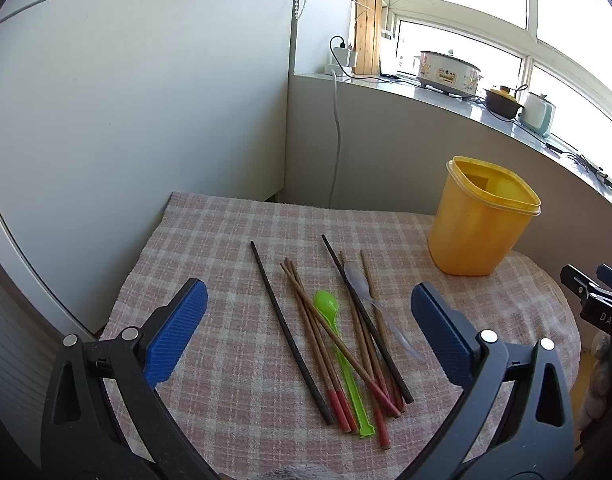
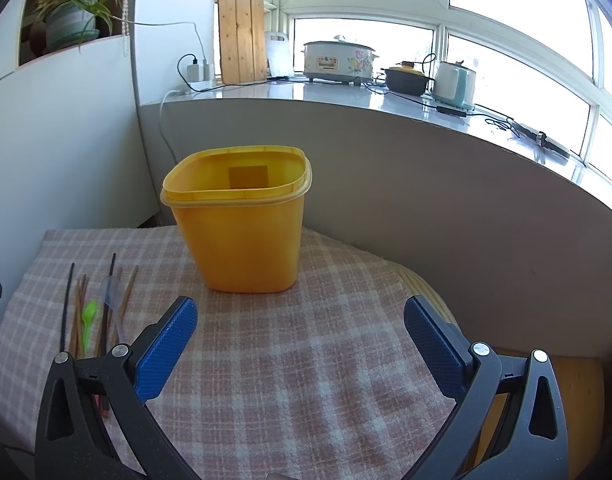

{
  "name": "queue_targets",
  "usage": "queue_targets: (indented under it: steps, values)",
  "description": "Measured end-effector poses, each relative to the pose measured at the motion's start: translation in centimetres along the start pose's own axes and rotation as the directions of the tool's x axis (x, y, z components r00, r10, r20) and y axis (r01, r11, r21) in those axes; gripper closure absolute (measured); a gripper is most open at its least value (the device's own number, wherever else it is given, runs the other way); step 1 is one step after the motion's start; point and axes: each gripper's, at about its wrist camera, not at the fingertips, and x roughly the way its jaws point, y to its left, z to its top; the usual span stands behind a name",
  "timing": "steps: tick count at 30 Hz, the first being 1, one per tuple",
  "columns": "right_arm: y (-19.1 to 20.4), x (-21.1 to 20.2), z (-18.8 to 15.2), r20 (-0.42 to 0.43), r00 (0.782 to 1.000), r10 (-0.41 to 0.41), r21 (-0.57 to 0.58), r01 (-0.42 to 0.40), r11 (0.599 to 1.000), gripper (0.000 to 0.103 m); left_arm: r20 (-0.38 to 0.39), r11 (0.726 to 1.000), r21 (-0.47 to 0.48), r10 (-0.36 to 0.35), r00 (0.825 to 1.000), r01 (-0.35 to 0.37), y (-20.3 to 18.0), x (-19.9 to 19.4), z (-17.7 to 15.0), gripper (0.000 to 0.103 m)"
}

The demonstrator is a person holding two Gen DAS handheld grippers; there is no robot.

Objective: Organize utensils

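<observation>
**Both claws open above the checked cloth**

The left claw [image 1: 309, 330] hangs spread wide, empty, over a loose heap: brown chopsticks [image 1: 325, 354], two black chopsticks [image 1: 290, 340], a green spoon [image 1: 337, 336] and, seemingly, a clear plastic spoon [image 1: 359, 280]. The right claw [image 2: 301, 334] gapes empty too, the yellow tub [image 2: 242, 240] upright straight ahead on the surface [image 2: 306, 380], the heap far left.

Left gripper [image 1: 309, 324]: two black plastic arms, curved, with triangular cut-outs near the base; each arm carries a silver round pin pair at the joint. Fingers [image 1: 174, 330] faced with blue cross-hatched rubber pads, rectangular with rounded tips. Right gripper [image 2: 300, 340]: same build, black frame, silver pins, blue textured fingers [image 2: 166, 350]. In the left wrist view, its black body shows at the edge with white letters "DAS".
</observation>
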Motion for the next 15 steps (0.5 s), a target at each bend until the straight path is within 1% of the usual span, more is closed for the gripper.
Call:
queue_targets:
  steps: [6,11,13,15]
  values:
    - [0.2,0.0,-0.1,-0.002,1.000,0.002,-0.005,-0.002,1.000,0.001,-0.006,1.000,-0.005,0.009,1.000,-0.009,0.3,0.3,-0.1,0.000]
    - [0.7,0.2,-0.3,-0.011,1.000,0.020,-0.024,-0.021,0.999,0.001,-0.013,0.999,-0.009,0.035,0.999,-0.035,1.1,0.6,-0.4,0.000]
    - [1.1,0.4,-0.5,-0.009,0.999,0.039,-0.039,-0.040,0.998,0.001,-0.019,0.999,-0.007,0.052,0.998,-0.052,1.7,1.0,-0.5,0.000]
    - [1.5,0.6,-0.6,-0.009,0.997,0.083,-0.056,-0.083,0.995,0.001,-0.022,0.997,0.001,0.076,0.997,-0.076,2.3,1.4,-0.7,0.000]
